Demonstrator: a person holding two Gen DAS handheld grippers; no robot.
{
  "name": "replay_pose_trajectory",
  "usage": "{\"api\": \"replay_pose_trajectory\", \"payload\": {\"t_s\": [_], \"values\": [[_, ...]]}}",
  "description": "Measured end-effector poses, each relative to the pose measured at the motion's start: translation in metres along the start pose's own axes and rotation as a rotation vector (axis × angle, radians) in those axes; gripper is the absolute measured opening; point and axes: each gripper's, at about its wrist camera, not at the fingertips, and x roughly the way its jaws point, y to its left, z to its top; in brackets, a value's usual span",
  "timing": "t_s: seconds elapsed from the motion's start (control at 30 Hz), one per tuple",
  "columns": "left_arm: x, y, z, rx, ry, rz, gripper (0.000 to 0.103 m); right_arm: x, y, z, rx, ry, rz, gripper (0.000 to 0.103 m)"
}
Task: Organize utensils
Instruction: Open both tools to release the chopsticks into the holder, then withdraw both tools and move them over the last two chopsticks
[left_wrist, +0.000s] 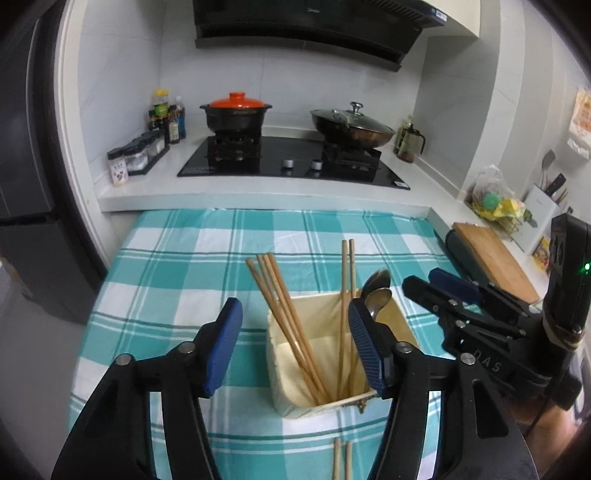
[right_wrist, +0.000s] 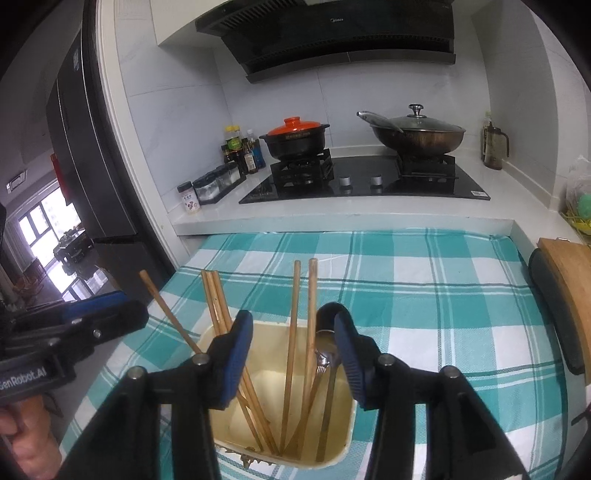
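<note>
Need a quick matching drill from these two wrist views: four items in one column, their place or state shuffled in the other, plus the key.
Items:
1. spoons
2. loose chopstick pair
3. clay pot
4. left tongs

Places or states:
A. lying on the checkered cloth, in front of the holder
B. open, gripping nothing
C. standing in the holder
D. on the stove burner, orange lid on

Pairs: 1-C, 2-A, 3-D, 4-B

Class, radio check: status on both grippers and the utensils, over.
Left gripper open, empty. Right gripper open above holder. Chopsticks, spoons inside; two chopsticks loose on the cloth.
</note>
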Motion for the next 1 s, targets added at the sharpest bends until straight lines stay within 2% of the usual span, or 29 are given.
{"api": "replay_pose_trajectory", "payload": {"t_s": [0.07, 0.13, 0.27, 0.43, 0.53, 0.67, 0.8, 0.87, 1.0], "values": [[-0.018, 0.004, -0.011, 0.037, 0.016, 0.015, 0.067, -0.015, 0.005, -0.001, -0.018, -0.011, 0.0, 0.048], [-0.036, 0.009, -0.028, 0.073, 0.036, 0.03, 0.075, -0.033, 0.009, -0.005, -0.036, -0.012, 0.001, 0.048], [-0.067, 0.019, -0.078, 0.127, 0.085, 0.044, 0.08, -0.07, 0.015, -0.035, -0.08, 0.018, -0.009, 0.048], [-0.088, 0.024, -0.155, 0.119, 0.148, 0.039, 0.081, -0.107, 0.018, -0.096, -0.114, 0.09, -0.04, 0.048], [-0.098, 0.02, -0.201, 0.094, 0.156, 0.03, 0.081, -0.125, 0.026, -0.137, -0.156, 0.108, -0.076, 0.048], [-0.103, 0.018, -0.253, 0.018, 0.145, 0.019, 0.082, -0.145, 0.039, -0.21, -0.157, 0.139, -0.112, 0.048], [-0.099, 0.013, -0.291, -0.008, 0.138, 0.074, 0.083, -0.16, 0.046, -0.279, -0.088, 0.155, -0.148, 0.048], [-0.095, 0.013, -0.305, -0.034, 0.152, 0.071, 0.083, -0.166, 0.048, -0.299, -0.058, 0.142, -0.162, 0.048], [-0.093, 0.005, -0.325, -0.041, 0.173, 0.062, 0.083, -0.171, 0.051, -0.317, -0.045, 0.137, -0.194, 0.048]]}}
